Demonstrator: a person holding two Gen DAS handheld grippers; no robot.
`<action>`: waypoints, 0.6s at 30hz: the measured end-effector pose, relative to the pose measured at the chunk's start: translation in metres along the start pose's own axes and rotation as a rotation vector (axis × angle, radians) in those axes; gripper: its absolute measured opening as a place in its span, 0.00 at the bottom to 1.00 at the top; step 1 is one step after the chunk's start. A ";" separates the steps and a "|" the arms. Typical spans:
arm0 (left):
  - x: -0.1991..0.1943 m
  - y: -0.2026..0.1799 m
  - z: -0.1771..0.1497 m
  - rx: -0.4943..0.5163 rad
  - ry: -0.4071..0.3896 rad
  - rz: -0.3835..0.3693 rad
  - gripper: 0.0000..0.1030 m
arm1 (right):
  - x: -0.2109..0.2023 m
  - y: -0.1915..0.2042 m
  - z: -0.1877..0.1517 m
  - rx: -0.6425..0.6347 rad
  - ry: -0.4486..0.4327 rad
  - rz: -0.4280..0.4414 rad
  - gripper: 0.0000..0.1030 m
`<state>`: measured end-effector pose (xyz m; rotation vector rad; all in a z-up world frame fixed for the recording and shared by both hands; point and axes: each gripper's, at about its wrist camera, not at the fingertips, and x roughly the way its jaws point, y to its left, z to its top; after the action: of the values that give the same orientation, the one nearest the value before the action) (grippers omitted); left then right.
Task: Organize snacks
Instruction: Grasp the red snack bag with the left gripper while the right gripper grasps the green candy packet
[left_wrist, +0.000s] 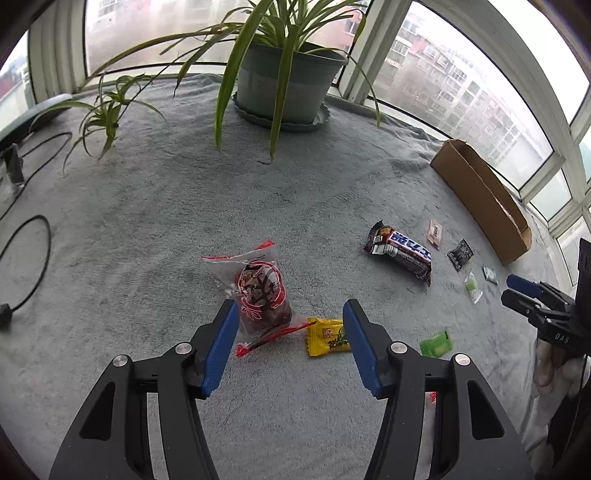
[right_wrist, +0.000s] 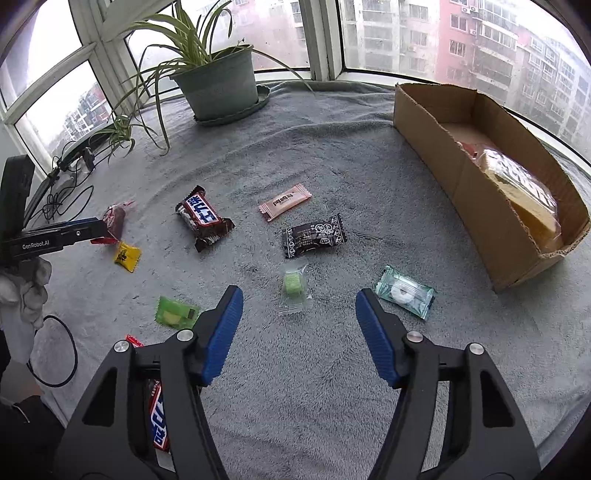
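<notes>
Both hand-held grippers hang apart, clamping nothing: the left hand-held gripper (left_wrist: 290, 341) over a red-printed snack bag (left_wrist: 258, 291) beside a yellow candy (left_wrist: 327, 336), the right hand-held gripper (right_wrist: 299, 328) just short of a green candy (right_wrist: 293, 285). Farther off, a cardboard box (right_wrist: 458, 166) holds packets.

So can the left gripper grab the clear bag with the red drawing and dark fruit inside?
Probably yes. The left gripper is open, the clear red-printed bag of dark fruit lies just ahead by its left finger, and only bare grey blanket surrounds it. The yellow candy sits close beside.
</notes>
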<state>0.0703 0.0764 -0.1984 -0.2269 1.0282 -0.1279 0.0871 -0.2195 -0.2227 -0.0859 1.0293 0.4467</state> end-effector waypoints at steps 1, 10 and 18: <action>0.002 -0.001 0.000 -0.003 0.004 0.001 0.56 | 0.004 0.000 0.001 0.001 0.007 0.000 0.57; 0.021 0.001 0.004 -0.037 0.033 0.033 0.57 | 0.030 0.005 0.007 -0.022 0.061 0.007 0.46; 0.028 0.010 0.004 -0.074 0.052 0.040 0.57 | 0.038 0.012 0.010 -0.053 0.082 0.004 0.34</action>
<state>0.0878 0.0802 -0.2219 -0.2710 1.0894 -0.0602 0.1074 -0.1938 -0.2482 -0.1509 1.0984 0.4770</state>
